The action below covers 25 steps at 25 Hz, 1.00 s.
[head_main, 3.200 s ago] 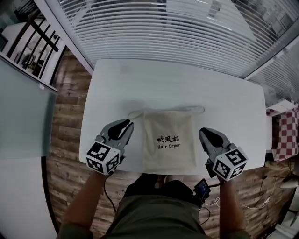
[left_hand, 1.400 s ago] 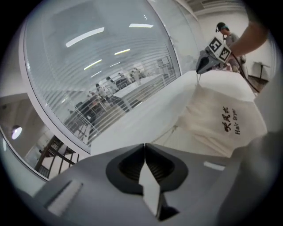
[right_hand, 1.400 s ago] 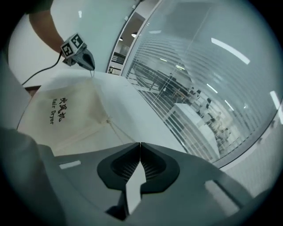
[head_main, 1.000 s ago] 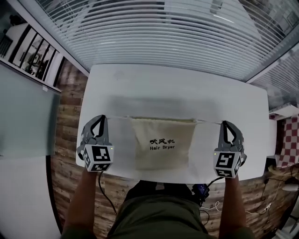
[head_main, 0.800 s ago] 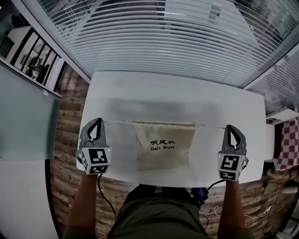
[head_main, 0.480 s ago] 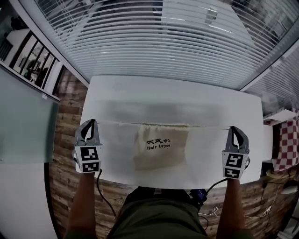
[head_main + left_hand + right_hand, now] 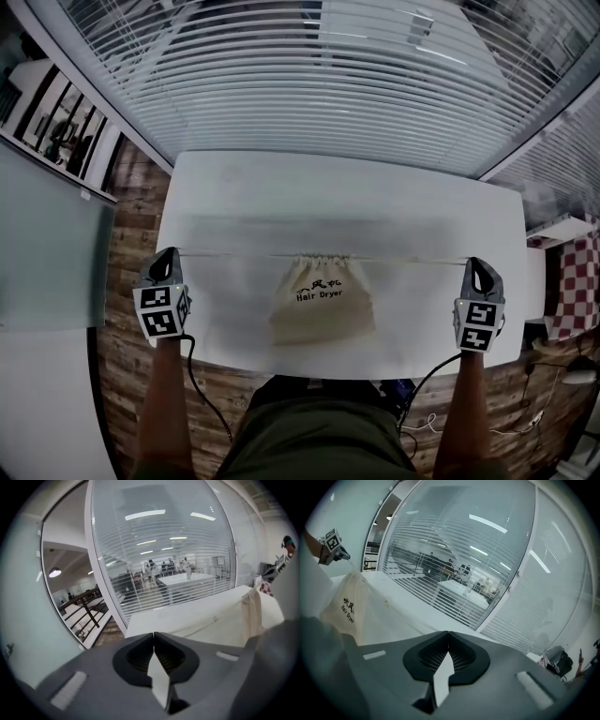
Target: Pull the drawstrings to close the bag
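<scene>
Head view: slatted white blinds (image 7: 309, 84) behind glass fill the far side, above a smooth white rectangular table (image 7: 281, 197) with rounded corners, standing on a brown plank floor (image 7: 131, 225). At the table's middle, near its front edge, sits a cream canvas bag (image 7: 323, 305). Its mouth is gathered into tight pleats, so the body flares downward in a bell shape. Black print on its face reads "Hair Dryer" under a row of characters.

The person's bare forearms (image 7: 169, 394) reach out well apart, each ending in a grey moulded gripper that carries a black-and-white marker cube (image 7: 161, 311). The left gripper (image 7: 172, 251) sits at the table's left edge, the right gripper (image 7: 475, 262) at its right edge.

From the puckered mouth, the left cord (image 7: 234, 254) and right cord (image 7: 412, 260) run out thin, pale and straight. Together they form one taut line across the tabletop to the gripper tips. Left gripper view shows ribbed black pads (image 7: 140, 656) pressed together on the flat, pale left cord, its loose end lying between them. Right gripper view shows the same pinch on the right cord.
</scene>
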Motion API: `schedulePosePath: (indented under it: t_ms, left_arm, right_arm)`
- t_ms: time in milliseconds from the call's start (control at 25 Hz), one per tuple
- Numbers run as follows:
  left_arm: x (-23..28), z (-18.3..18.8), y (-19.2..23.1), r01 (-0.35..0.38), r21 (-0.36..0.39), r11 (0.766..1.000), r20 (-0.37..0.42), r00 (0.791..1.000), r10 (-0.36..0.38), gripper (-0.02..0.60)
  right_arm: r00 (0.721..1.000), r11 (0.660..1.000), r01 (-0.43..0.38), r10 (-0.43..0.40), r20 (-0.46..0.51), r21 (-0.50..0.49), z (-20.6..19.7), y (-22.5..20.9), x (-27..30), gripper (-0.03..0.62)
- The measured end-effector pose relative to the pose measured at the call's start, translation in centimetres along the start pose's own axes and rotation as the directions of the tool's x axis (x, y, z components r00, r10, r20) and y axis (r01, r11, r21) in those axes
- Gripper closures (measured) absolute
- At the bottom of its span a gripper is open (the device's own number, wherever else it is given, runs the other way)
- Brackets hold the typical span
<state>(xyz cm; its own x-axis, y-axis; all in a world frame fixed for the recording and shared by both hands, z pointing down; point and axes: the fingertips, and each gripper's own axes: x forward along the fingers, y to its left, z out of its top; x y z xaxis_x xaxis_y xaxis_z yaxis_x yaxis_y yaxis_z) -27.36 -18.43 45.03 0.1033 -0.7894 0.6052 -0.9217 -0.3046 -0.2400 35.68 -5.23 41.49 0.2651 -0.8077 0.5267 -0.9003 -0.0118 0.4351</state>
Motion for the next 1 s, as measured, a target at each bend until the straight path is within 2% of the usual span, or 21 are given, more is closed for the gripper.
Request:
schedulePosePath:
  t_ms: [80, 120, 200, 240, 280, 320, 360, 400, 440, 480, 520, 560, 600, 640, 680, 720, 760, 840, 920, 960, 1000]
  left_arm:
    - [1.1, -1.7, -1.1, 0.06, -0.03, 0.998, -0.06, 0.996, -0.061, 0.575]
    - [1.9, -2.7, -2.0, 0.103, -0.021, 0.994, -0.095, 0.99, -0.104, 0.574]
    - [3.5, -4.9, -3.9, 0.19, 0.019, 0.982, -0.167, 0.969, -0.184, 0.567]
    - [4.1, -5.8, -4.6, 0.235, 0.006, 0.972, -0.188, 0.955, -0.23, 0.537]
    - [4.5, -6.3, -5.1, 0.281, -0.039, 0.959, -0.19, 0.94, -0.283, 0.501]
    - [4.6, -6.3, -5.3, 0.319, -0.099, 0.943, -0.171, 0.928, -0.332, 0.455]
    - [4.6, -5.7, -5.2, 0.344, -0.15, 0.927, -0.138, 0.921, -0.364, 0.417]
    - [4.4, -4.9, -4.8, 0.358, -0.178, 0.916, -0.101, 0.92, -0.379, 0.41]
    - [4.1, -3.9, -4.5, 0.372, -0.177, 0.911, -0.066, 0.919, -0.388, 0.408]
    - [3.8, -2.7, -4.8, 0.394, -0.147, 0.907, -0.038, 0.914, -0.403, 0.408]
    - [3.5, -1.4, -6.0, 0.431, -0.091, 0.898, -0.019, 0.901, -0.434, 0.408]
    - [3.3, -0.2, -8.2, 0.48, -0.013, 0.877, -0.016, 0.877, -0.48, 0.41]
    - [3.1, 1.0, -11.0, 0.532, 0.077, 0.843, -0.033, 0.846, -0.532, 0.41]
    - [2.8, 2.1, -14.0, 0.574, 0.171, 0.801, -0.061, 0.817, -0.573, 0.41]
    - [2.6, 3.3, -16.5, 0.598, 0.254, 0.76, -0.087, 0.797, -0.598, 0.41]
    - [2.4, 4.6, -18.3, 0.607, 0.313, 0.73, -0.096, 0.785, -0.612, 0.409]
    - [2.1, 5.9, -19.3, 0.609, 0.346, 0.714, -0.088, 0.778, -0.622, 0.41]
    - [1.4, 8.3, -19.7, 0.621, 0.341, 0.705, -0.042, 0.76, -0.649, 0.41]
    - [0.6, 9.5, -19.7, 0.658, 0.291, 0.694, -0.001, 0.726, -0.687, 0.41]
    - [0.3, 9.6, -20.1, 0.675, 0.274, 0.685, 0.001, 0.712, -0.703, 0.41]
    - [0.1, 9.5, -20.6, 0.687, 0.268, 0.675, -0.006, 0.702, -0.712, 0.41]
  right_arm:
    - [0.999, 0.999, -0.037, 0.038, -0.018, 0.014, -0.9, 1.0, 0.9, 0.579]
    - [0.997, 0.997, -0.071, 0.071, -0.032, 0.027, -1.5, 1.6, 1.6, 0.579]
    - [0.985, 0.988, -0.148, 0.151, -0.085, 0.042, -3.4, 3.2, 3.3, 0.577]
    - [0.973, 0.98, -0.192, 0.196, -0.119, 0.043, -4.3, 4.1, 4.3, 0.577]
    - [0.958, 0.968, -0.243, 0.249, -0.145, 0.057, -5.2, 5.0, 5.0, 0.576]
    - [0.939, 0.95, -0.295, 0.307, -0.154, 0.099, -5.7, 5.5, 5.6, 0.501]
    - [0.923, 0.928, -0.335, 0.358, -0.145, 0.162, -5.8, 5.5, 5.9, 0.453]
    - [0.912, 0.906, -0.359, 0.392, -0.123, 0.224, -5.5, 5.0, 6.0, 0.42]
    - [0.905, 0.888, -0.38, 0.415, -0.097, 0.258, -4.8, 4.5, 5.8, 0.418]
    - [0.894, 0.875, -0.413, 0.442, -0.07, 0.252, -3.6, 4.6, 5.4, 0.418]
    - [0.872, 0.859, -0.469, 0.487, -0.042, 0.204, -1.8, 5.9, 4.8, 0.419]
    - [0.836, 0.831, -0.543, 0.549, -0.022, 0.121, 0.3, 8.4, 4.1, 0.419]
    - [0.787, 0.787, -0.617, 0.617, -0.017, 0.011, 2.4, 11.9, 3.3, 0.419]
    - [0.733, 0.727, -0.678, 0.679, -0.027, -0.11, 4.4, 15.9, 2.5, 0.419]
    - [0.685, 0.659, -0.717, 0.727, -0.054, -0.227, 6.1, 19.9, 1.9, 0.419]
    - [0.648, 0.592, -0.737, 0.756, -0.091, -0.328, 7.2, 23.4, 1.6, 0.419]
    - [0.627, 0.532, -0.739, 0.767, -0.134, -0.413, 7.7, 26.3, 1.8, 0.419]
    - [0.618, 0.435, -0.721, 0.755, -0.216, -0.539, 8.1, 30.4, 3.0, 0.419]
    - [0.619, 0.355, -0.711, 0.726, -0.299, -0.608, 7.6, 32.7, 4.5, 0.421]
    - [0.623, 0.323, -0.702, 0.71, -0.328, -0.635, 7.2, 33.2, 5.0, 0.428]
    - [0.635, 0.303, -0.682, 0.696, -0.334, -0.665, 7.1, 33.3, 5.1, 0.481]
